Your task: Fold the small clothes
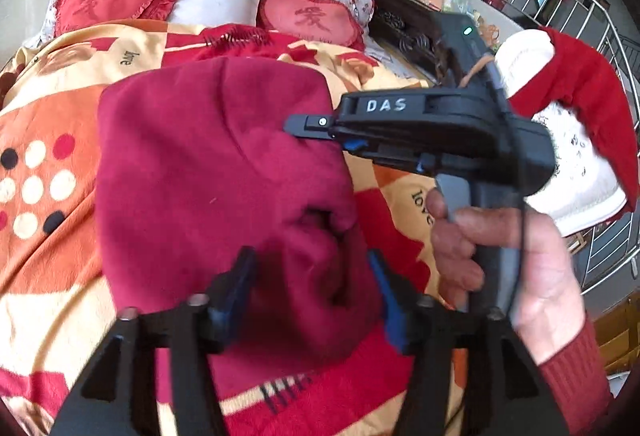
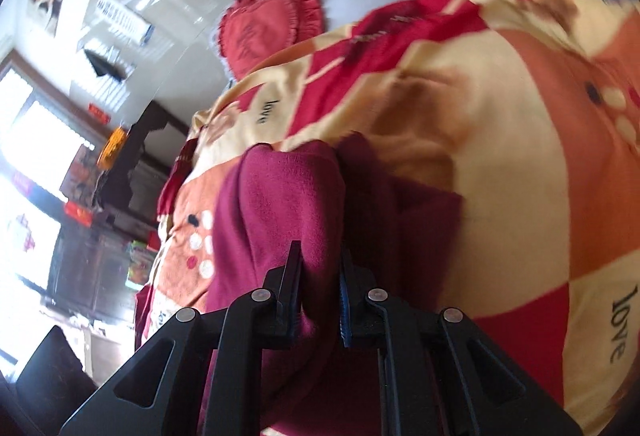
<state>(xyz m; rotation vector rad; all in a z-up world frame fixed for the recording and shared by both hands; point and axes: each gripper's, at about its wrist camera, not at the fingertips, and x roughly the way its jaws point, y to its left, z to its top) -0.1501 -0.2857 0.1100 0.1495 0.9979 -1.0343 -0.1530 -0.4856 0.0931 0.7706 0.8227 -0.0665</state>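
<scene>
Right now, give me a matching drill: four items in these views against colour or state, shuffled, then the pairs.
Items:
1. garment
2. plain pillow
3. right tool
4. heart cushion

States:
A. white
B. red, frilled edge
C. dark maroon, spread on the quilt
D. shut on fabric

Pairs: 1-C, 2-A, 3-D, 4-B

The dark red garment [image 1: 216, 163] is a soft, fleecy piece of knit cloth, plain and unpatterned. It lies on the bed's orange, red and cream quilt [image 1: 52, 107], its far part spread fairly flat with rounded edges, its near part bunched and lifted into deep creases. From the right wrist view a thick folded ridge of the garment [image 2: 296, 203] stands up off the quilt [image 2: 520, 163].
</scene>
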